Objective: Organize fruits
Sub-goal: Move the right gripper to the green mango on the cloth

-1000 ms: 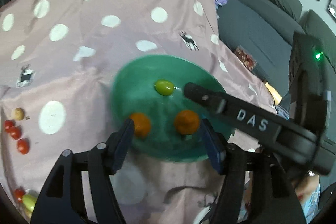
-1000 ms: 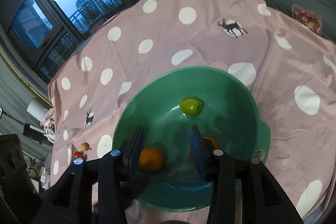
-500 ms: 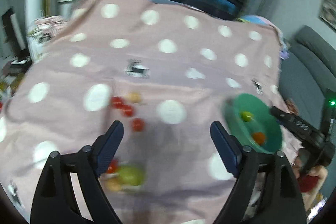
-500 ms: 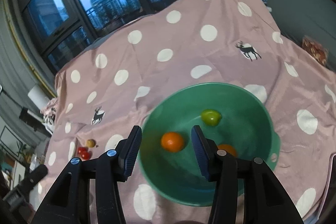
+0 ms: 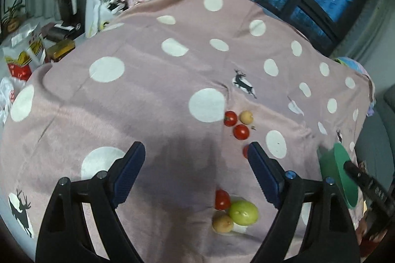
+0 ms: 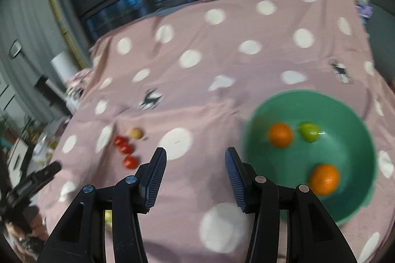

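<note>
While two round oranges [image 6: 280, 134] and a small green fruit [image 6: 309, 131] lie inside the green plastic bowl [image 6: 353, 115], a green apple-like fruit [image 5: 243, 212], a red tomato [image 5: 222, 199] and a tan round fruit [image 5: 222, 224] cluster on the pink polka-dot cloth [image 5: 148, 95]. Further red tomatoes [image 5: 241, 131] lie nearby. Above the cloth, the left gripper [image 5: 196, 170] is spread wide and empty; the right gripper [image 6: 195, 174] is likewise parted, gripping nothing.
</note>
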{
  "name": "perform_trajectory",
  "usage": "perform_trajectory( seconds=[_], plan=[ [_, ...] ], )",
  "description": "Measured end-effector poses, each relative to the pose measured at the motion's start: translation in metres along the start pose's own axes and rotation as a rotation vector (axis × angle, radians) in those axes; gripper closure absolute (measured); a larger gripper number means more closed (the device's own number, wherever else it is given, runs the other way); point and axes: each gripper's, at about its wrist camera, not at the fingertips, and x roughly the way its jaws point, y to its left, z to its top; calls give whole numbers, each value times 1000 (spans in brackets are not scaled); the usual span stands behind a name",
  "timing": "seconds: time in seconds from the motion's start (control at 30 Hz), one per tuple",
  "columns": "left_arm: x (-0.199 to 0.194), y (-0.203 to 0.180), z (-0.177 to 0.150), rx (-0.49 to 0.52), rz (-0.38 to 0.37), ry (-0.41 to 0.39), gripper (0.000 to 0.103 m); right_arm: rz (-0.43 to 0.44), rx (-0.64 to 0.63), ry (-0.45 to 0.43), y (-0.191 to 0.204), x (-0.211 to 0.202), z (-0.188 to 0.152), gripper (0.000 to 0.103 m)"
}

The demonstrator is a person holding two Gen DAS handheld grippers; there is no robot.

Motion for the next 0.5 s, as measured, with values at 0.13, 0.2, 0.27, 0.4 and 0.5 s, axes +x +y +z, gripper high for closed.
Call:
perform_trajectory(
  seconds=[0.13, 0.2, 0.27, 0.4, 0.5],
  plan=[
    [1, 4, 0, 12, 23, -5, 19, 119, -58, 84, 29, 17, -10, 53],
    [3, 5, 0, 10, 17, 4, 19, 188, -80, 134, 44, 27, -17, 53],
    [5, 6, 0, 7, 15, 10, 19, 249, -116, 186, 61, 38, -25, 53],
    [6, 3, -2, 25, 31, 9, 19, 318, -162, 294, 91, 61, -44, 53],
    [7, 4, -2, 23, 20, 17, 19, 331, -178, 355, 102, 77, -55, 53]
  ],
)
